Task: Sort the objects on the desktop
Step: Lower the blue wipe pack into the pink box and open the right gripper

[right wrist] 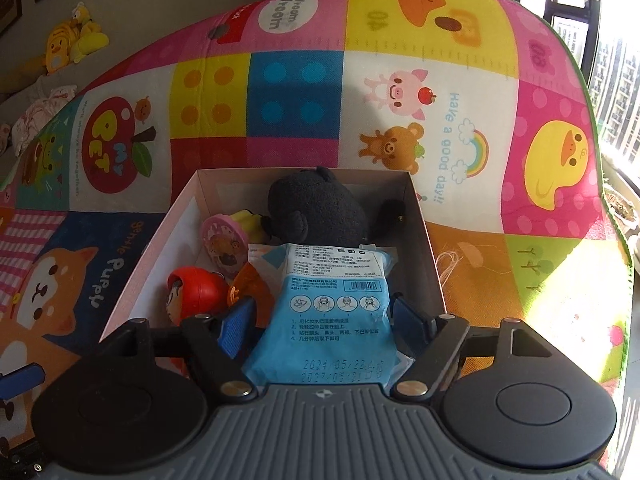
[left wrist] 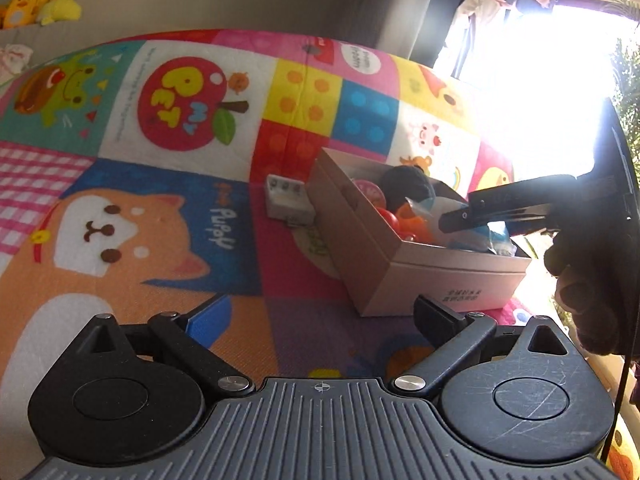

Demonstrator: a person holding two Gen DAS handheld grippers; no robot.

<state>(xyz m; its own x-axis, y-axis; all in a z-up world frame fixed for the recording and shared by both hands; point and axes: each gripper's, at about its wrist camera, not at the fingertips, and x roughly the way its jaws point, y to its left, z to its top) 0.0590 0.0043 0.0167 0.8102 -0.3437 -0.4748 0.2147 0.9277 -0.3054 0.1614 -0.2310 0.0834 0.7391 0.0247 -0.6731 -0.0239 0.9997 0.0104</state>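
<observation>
A cardboard box [right wrist: 428, 240] stands on the colourful play mat. It holds a black plush toy [right wrist: 316, 212], a pink round toy [right wrist: 224, 246], a red doll [right wrist: 196, 292] and an orange item [right wrist: 250, 280]. My right gripper [right wrist: 324, 320] is over the box's near end with its jaws apart; a blue mask packet [right wrist: 332, 312] lies between them, and I cannot tell if they touch it. In the left wrist view my left gripper [left wrist: 324, 316] is open and empty, low over the mat in front of the box [left wrist: 432, 276]. A small white device [left wrist: 288, 200] lies beside the box's left wall.
The play mat [left wrist: 140, 208] covers the whole surface. Plush toys [left wrist: 40, 0] sit on a ledge at the far left. A bright window [left wrist: 540, 80] is at the right. Loose thread [right wrist: 456, 264] lies on the mat right of the box.
</observation>
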